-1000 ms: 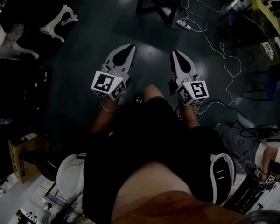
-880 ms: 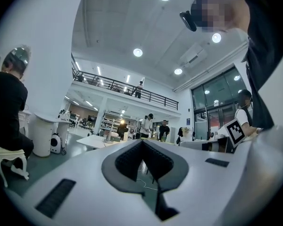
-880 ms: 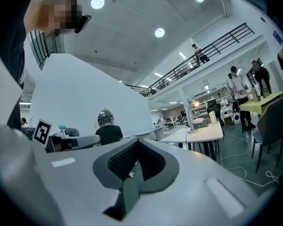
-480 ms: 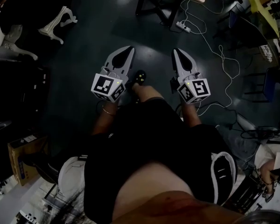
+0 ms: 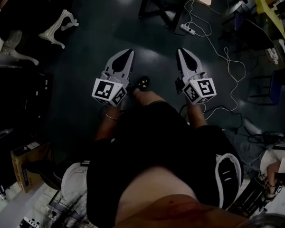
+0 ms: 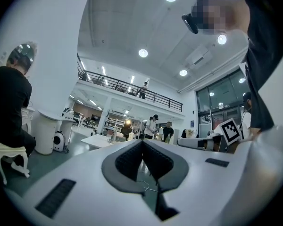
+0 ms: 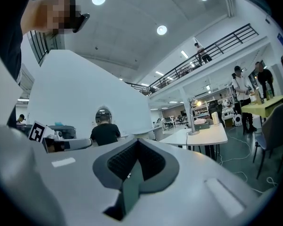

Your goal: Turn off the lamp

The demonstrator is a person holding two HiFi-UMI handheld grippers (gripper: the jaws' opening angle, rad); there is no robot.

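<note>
Both grippers have edged toward the far side of the dark floor (image 5: 85, 56) since a second ago, and your shoe (image 5: 143, 83), barely showing then, now lands between them in mid-stride. You carry the left gripper (image 5: 127, 54) and the right gripper (image 5: 183, 52) side by side and level, pointing ahead, which fits a walk across the room and not any reach. The fingers (image 6: 127, 161) of each are closed tip to tip with nothing between them; you have nothing to hold yet, and a closed tip would probably suit pressing a switch. The lamp (image 7: 190, 119) stands well ahead on a white worktop (image 7: 205, 135), its head glowing, so it appears to be on and untouched. A power strip (image 5: 187, 27) and its white cable lie on the floor near the worktop's dark legs at far right, just off your path.
</note>
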